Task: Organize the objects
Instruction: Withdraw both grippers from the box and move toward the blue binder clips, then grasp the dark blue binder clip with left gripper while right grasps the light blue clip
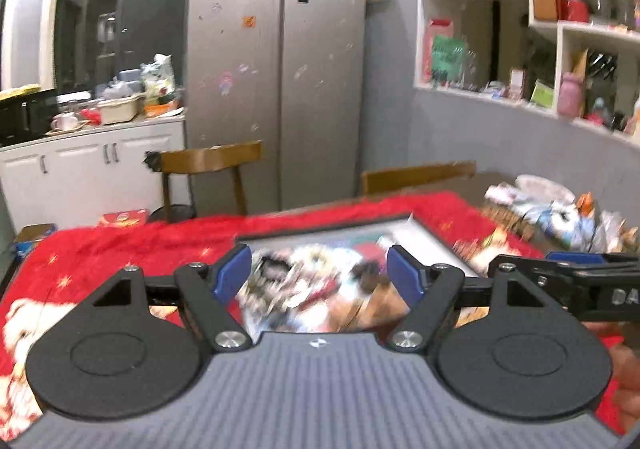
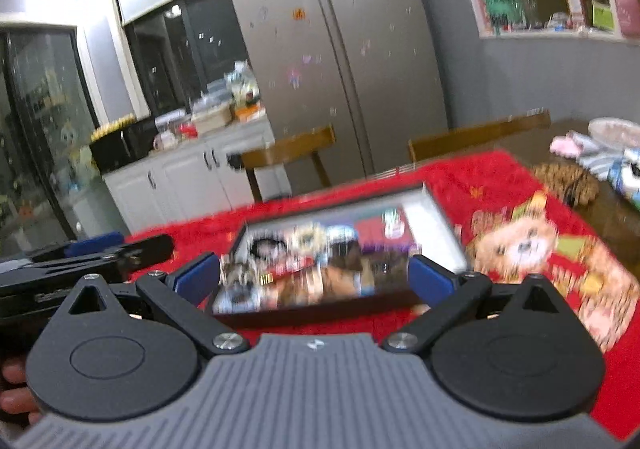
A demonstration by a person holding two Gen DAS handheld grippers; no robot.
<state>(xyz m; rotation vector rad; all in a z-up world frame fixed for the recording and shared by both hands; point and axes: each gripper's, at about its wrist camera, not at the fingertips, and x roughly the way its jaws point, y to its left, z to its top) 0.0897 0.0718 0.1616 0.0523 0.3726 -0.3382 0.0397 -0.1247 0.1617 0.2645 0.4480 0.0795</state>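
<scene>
Both grippers, left point(image 1: 320, 273) and right point(image 2: 316, 277), were spread wide with nothing in them, probably lining up on the tray point(image 2: 436, 217) of blurry odds and ends sitting mid red blanket point(image 2: 480, 177), fridge point(image 1: 276, 69) way behind

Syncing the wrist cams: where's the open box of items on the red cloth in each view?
Left wrist: box lower centre, seen between and beyond the open left gripper; contents blurred.
Right wrist: box centre, beyond the open right gripper, tilted in the picture.
Shared landmark: silver fridge behind the table, with wooden chair backs before it.
</scene>
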